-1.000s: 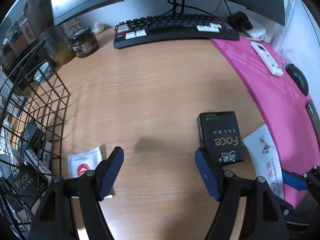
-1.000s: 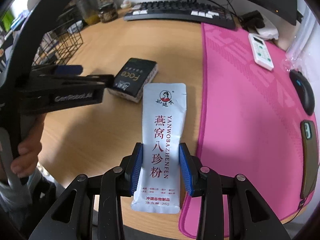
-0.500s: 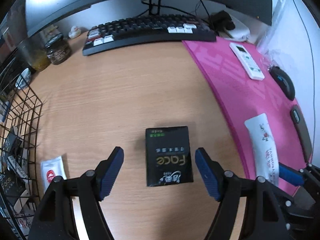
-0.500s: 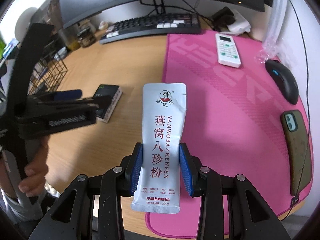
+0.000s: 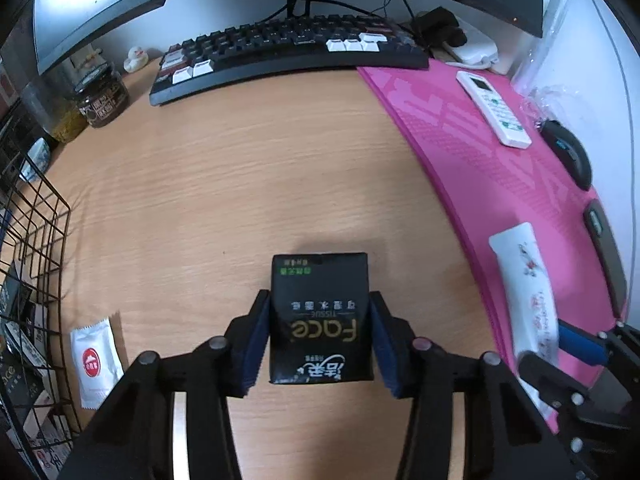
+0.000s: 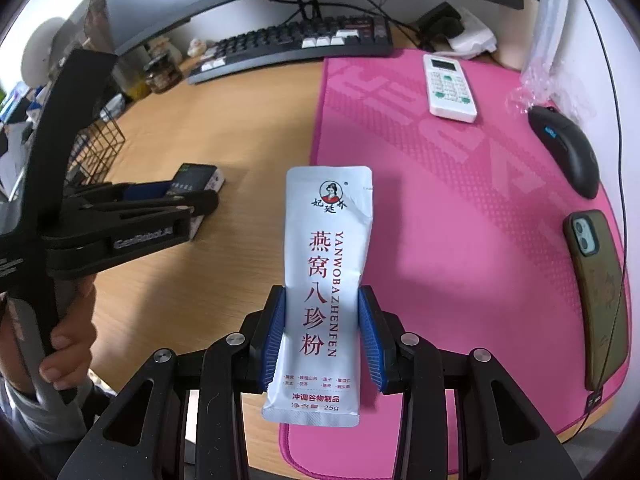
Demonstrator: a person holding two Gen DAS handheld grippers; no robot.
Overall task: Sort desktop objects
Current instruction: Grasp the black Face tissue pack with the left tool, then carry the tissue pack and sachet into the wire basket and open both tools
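On the light wooden surface (image 5: 240, 184), the long pink desk mat (image 5: 472, 160) is the landmark. A black keyboard (image 5: 288, 56) lies behind its left corner. A white remote control (image 5: 494, 110) and black mouse (image 5: 570, 154) rest on it. A black wire basket (image 5: 32, 280) stands far left of it.

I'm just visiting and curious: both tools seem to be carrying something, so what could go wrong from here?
1. The left tool is closing on the black tissue pack; the soft pack could squash or slip.
2. The right tool pinches the white sachet low down, so its long free end could flop or slide out.
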